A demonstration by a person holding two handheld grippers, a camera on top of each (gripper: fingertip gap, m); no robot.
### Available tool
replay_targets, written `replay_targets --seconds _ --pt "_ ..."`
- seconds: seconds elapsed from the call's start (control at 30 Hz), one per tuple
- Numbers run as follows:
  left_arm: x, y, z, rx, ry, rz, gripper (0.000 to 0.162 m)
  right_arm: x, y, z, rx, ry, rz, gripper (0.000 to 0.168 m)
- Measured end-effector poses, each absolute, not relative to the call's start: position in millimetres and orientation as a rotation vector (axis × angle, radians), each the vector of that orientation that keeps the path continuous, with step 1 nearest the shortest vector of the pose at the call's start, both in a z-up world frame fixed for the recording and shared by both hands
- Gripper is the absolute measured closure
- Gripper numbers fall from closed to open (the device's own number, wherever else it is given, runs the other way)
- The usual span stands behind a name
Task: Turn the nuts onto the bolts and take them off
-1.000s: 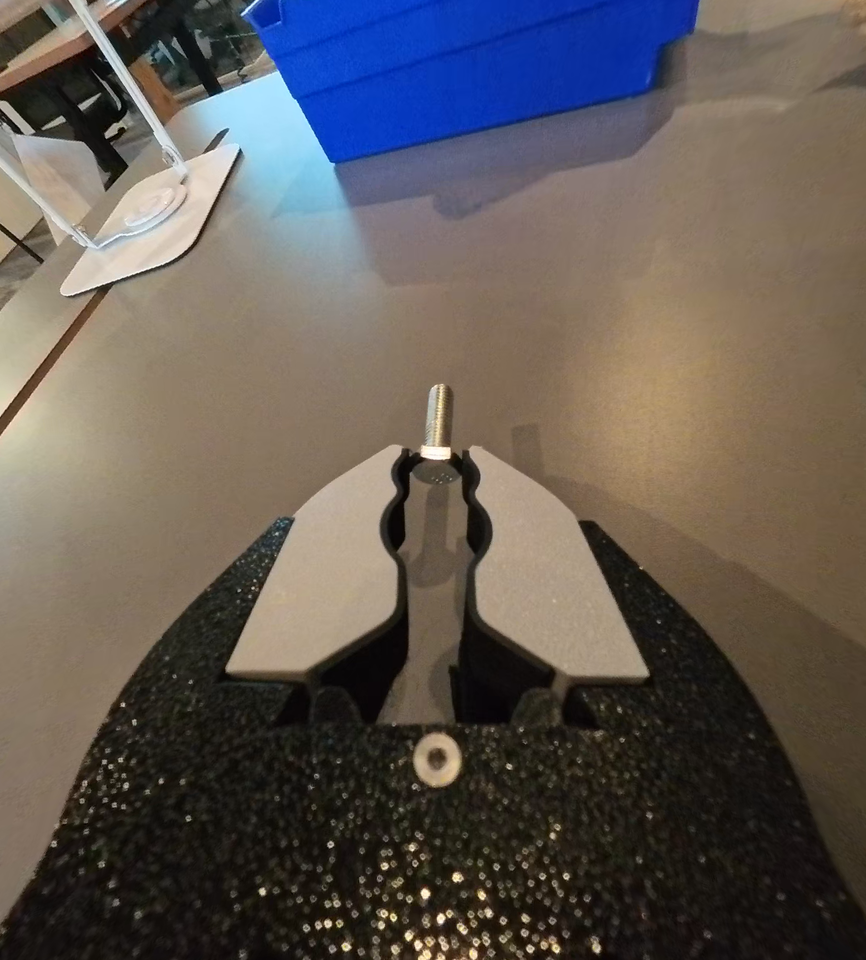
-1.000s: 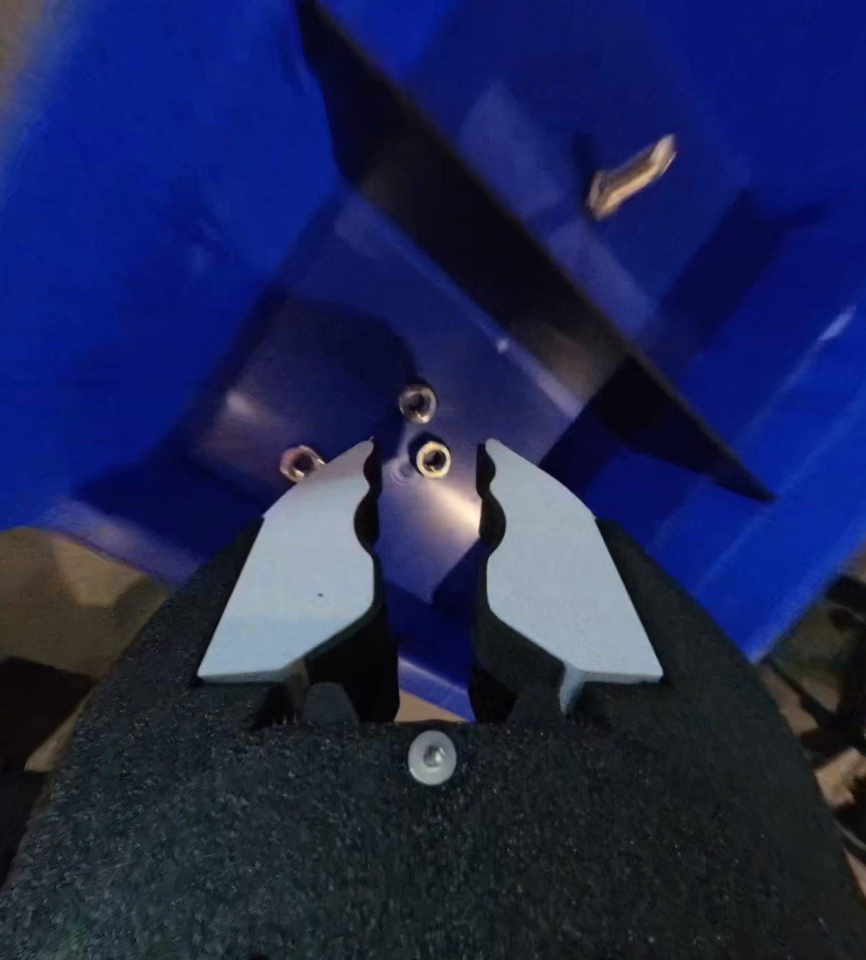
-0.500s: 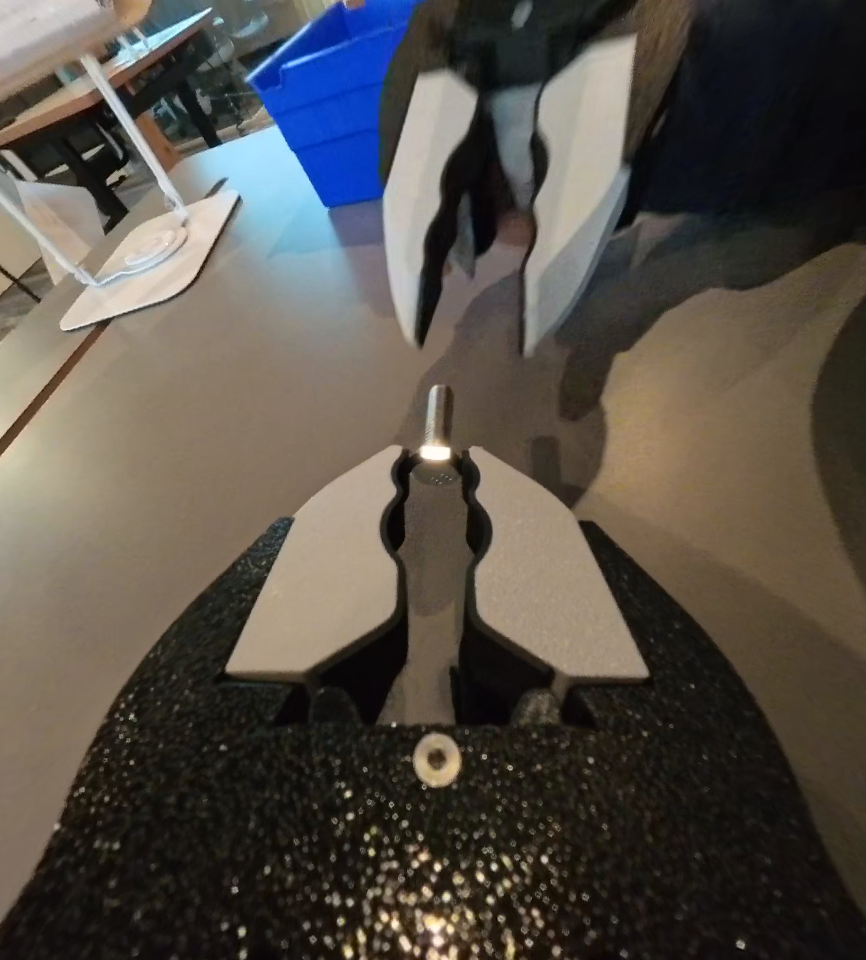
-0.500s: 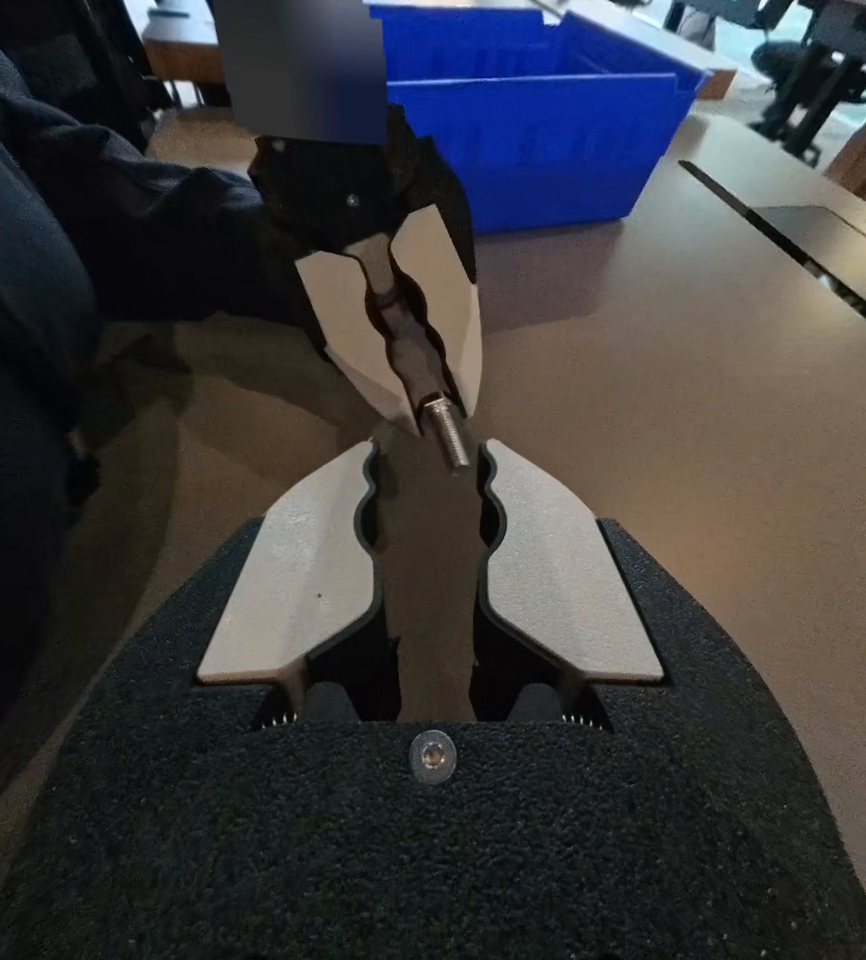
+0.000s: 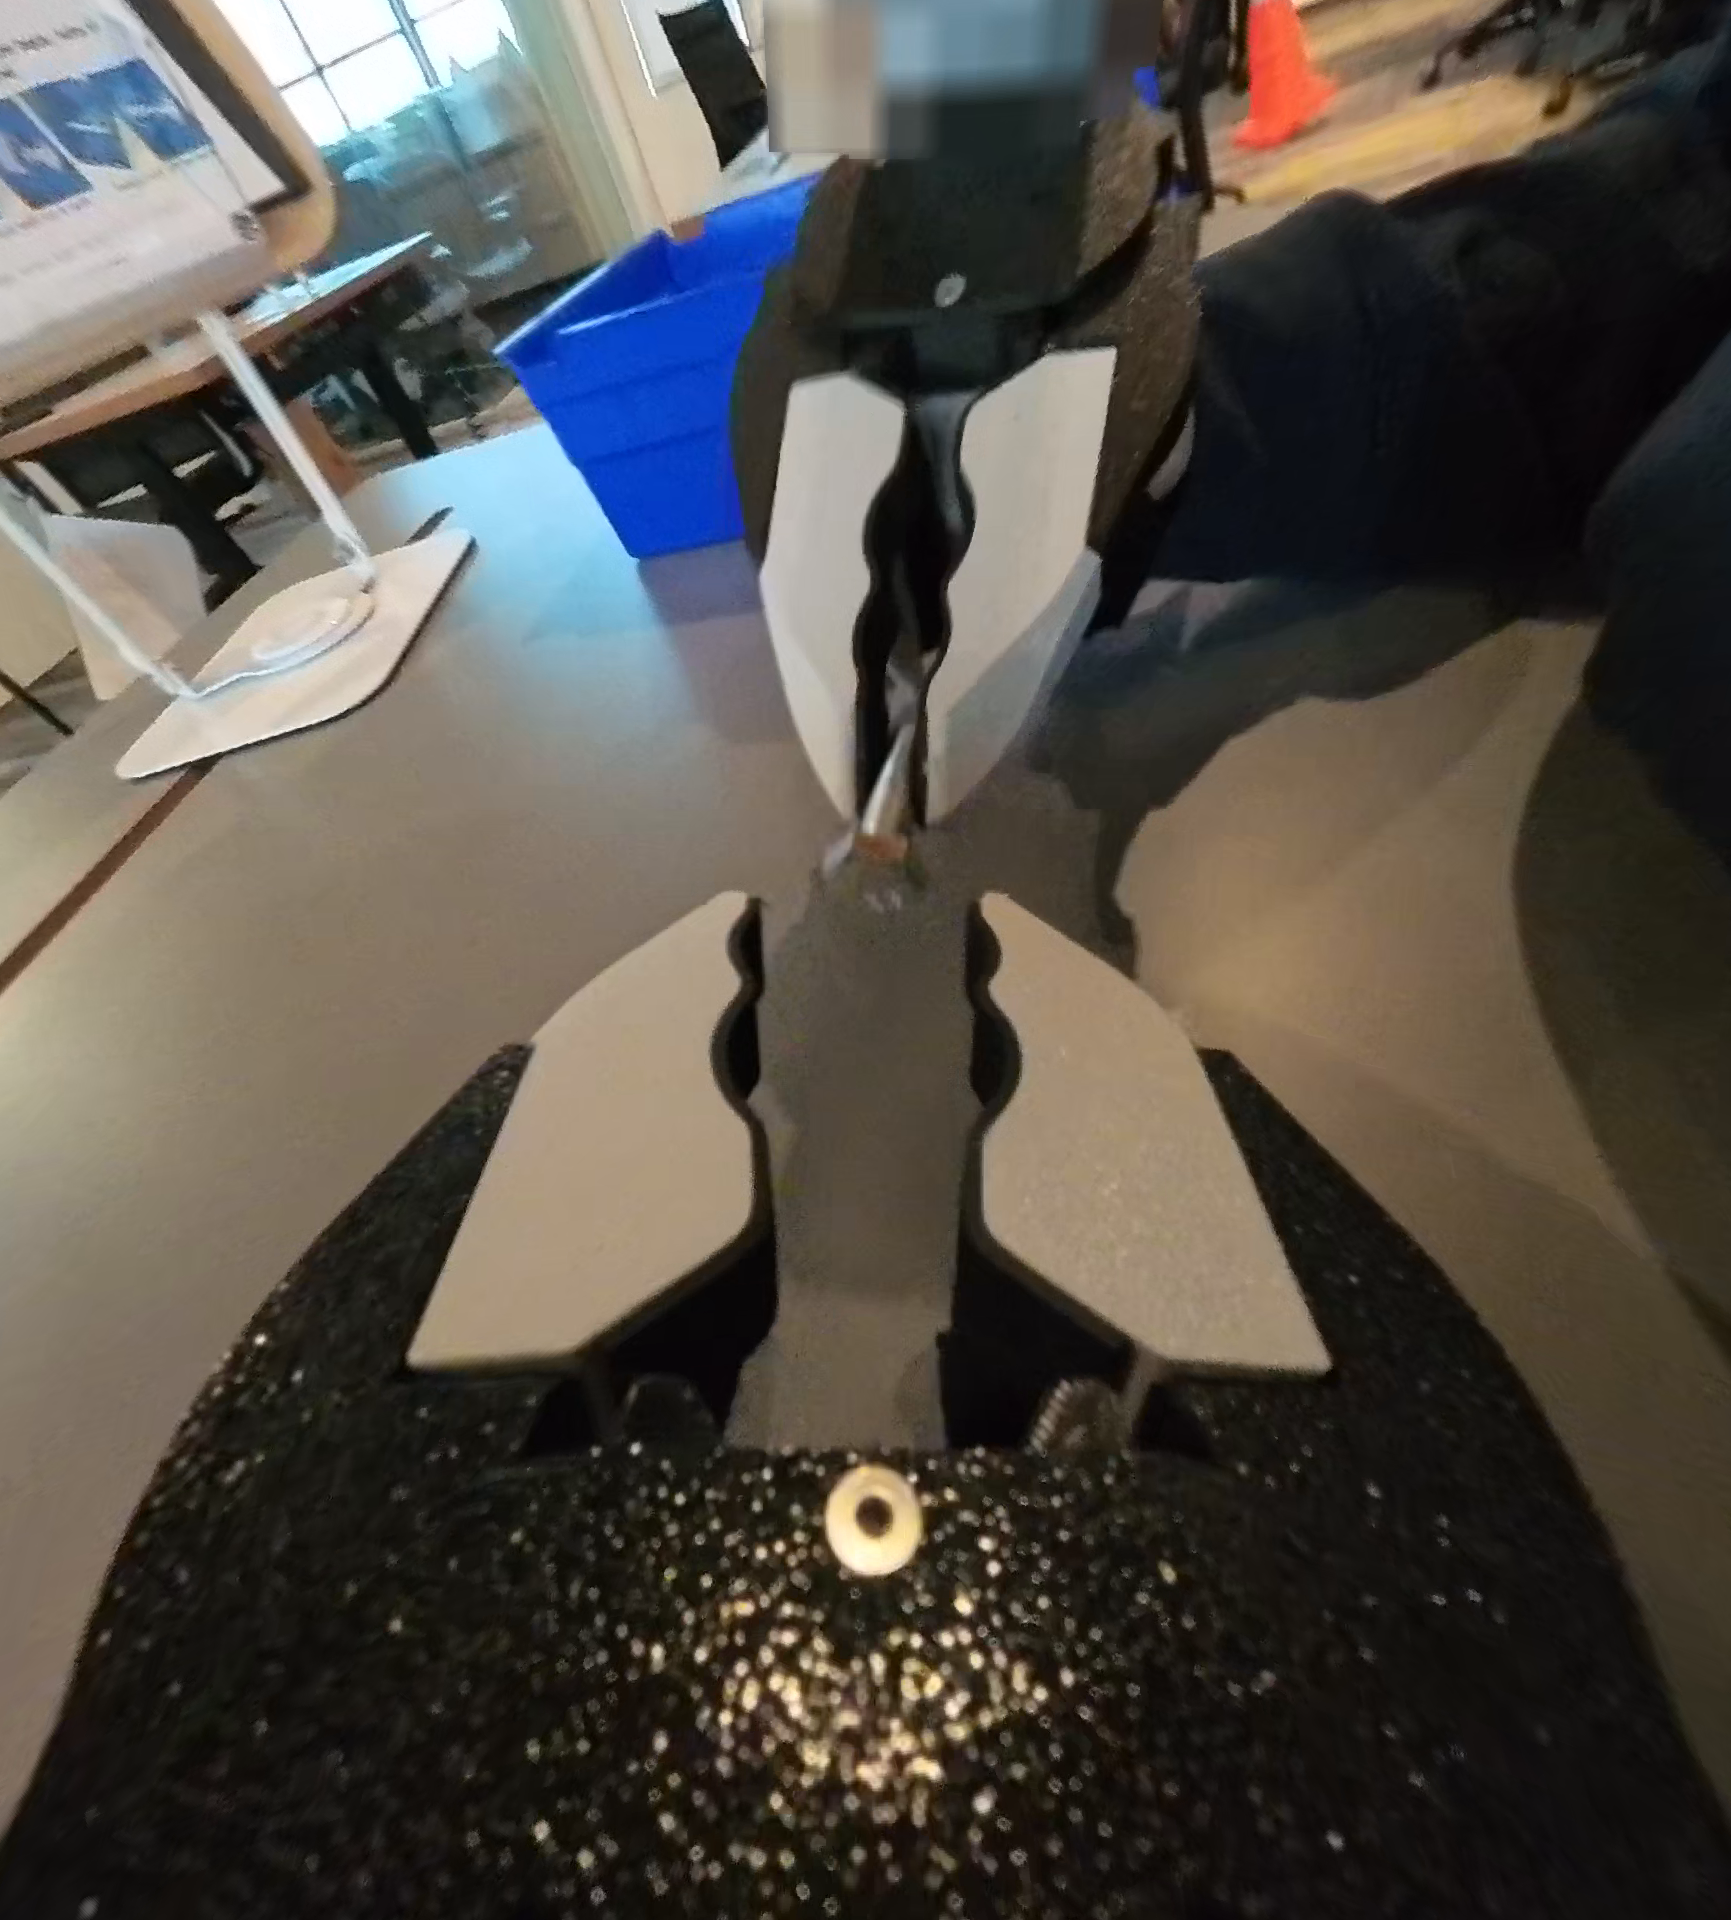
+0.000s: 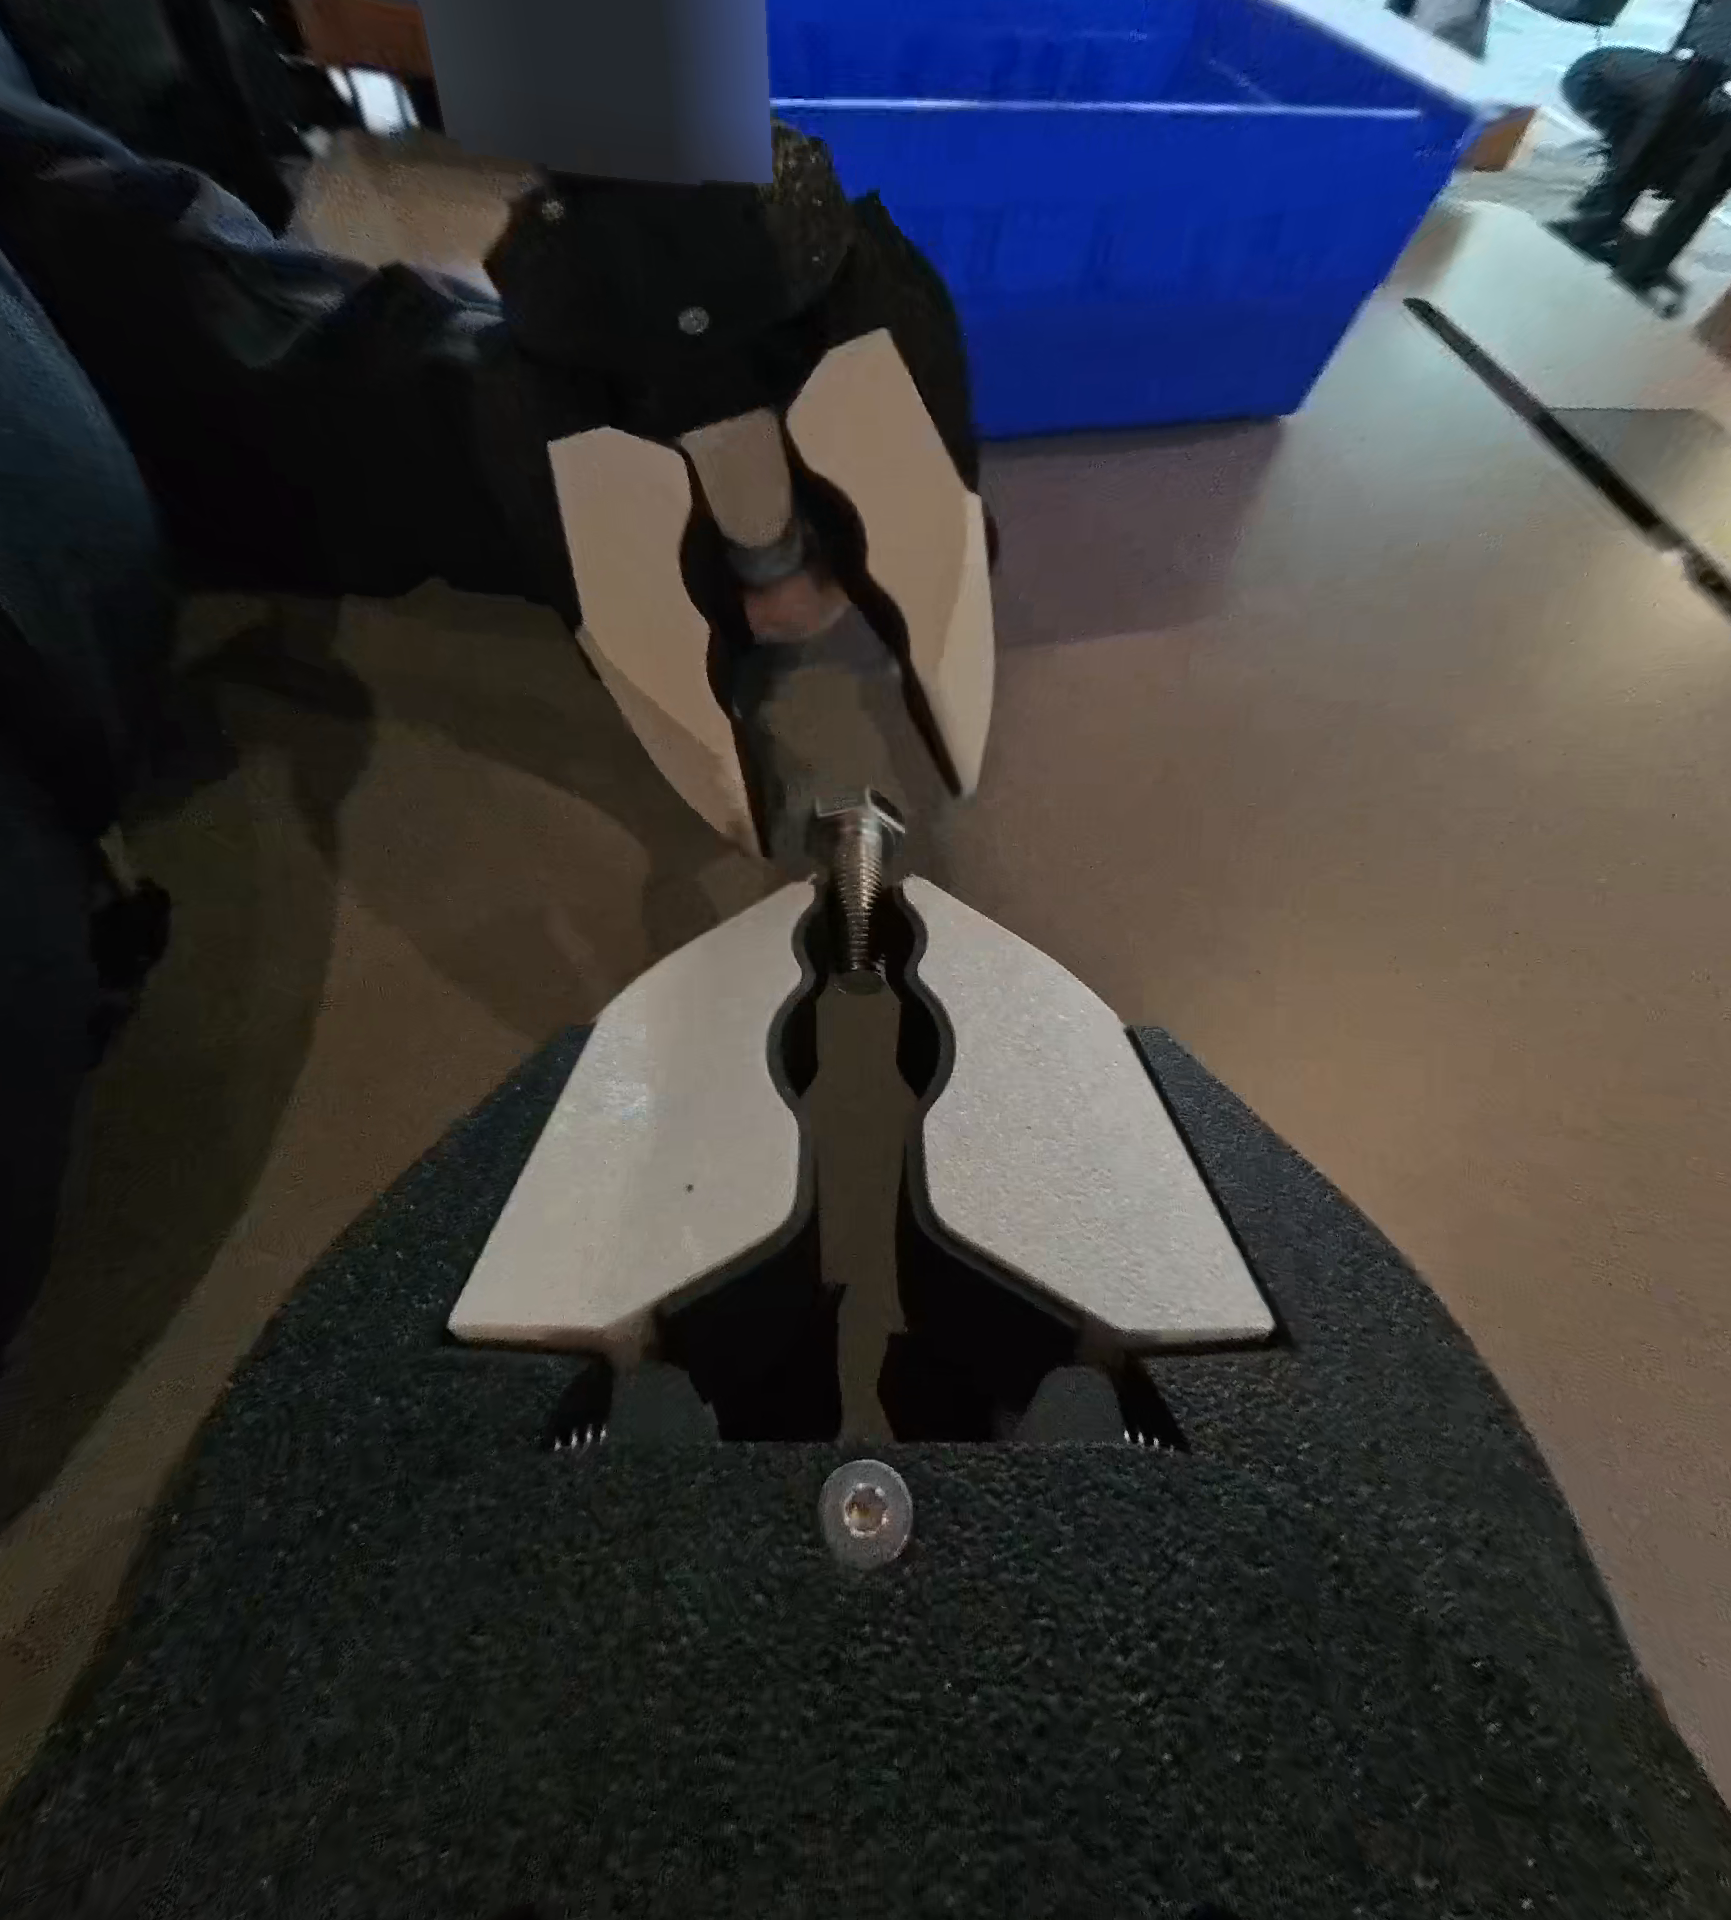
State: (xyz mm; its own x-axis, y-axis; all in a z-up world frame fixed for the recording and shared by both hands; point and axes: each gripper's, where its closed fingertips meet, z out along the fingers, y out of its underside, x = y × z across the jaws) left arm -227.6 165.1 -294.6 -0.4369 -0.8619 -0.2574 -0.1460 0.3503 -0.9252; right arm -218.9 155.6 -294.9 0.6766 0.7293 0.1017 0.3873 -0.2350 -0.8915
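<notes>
Silver threaded bolt (image 6: 856,914) with hex head, clamped in right gripper (image 6: 859,894).

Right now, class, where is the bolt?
In the right wrist view, the bolt is centre frame: shank clamped in the right tongs, head between the tips of the open left tongs, with the blue bin behind.

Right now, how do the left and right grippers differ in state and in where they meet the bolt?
The left gripper has its jaws apart and clamps nothing, while the right gripper is shut on the bolt. The left gripper sits at the bolt's head end, the right gripper on its threaded shank. Both face each other tip to tip above the table.
</notes>
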Motion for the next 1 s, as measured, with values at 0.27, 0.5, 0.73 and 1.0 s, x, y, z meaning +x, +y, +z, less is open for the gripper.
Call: replay_targets --seconds 0.27,0.5,0.73,1.0 --pt "-225.6 172.4 -290.9 -0.933 1.767 -1.143 0.126 -34.8 112.1 -199.3 -2.067 -0.583 -0.492 0.158" --pt "-223.1 168.2 -301.9 -0.916 1.832 -1.043 0.129 127.2 17.7 -248.4 -2.778 -0.161 -0.67 0.158" --pt "-223.2 168.8 -301.2 -0.92 1.826 -1.045 0.13 150.4 5.6 -288.6 -2.973 -0.141 -0.551 0.156" --pt "-222.6 170.3 -301.7 -0.934 1.82 -1.033 0.135 76.4 49.7 -229.6 -2.587 -0.163 -0.589 0.153"
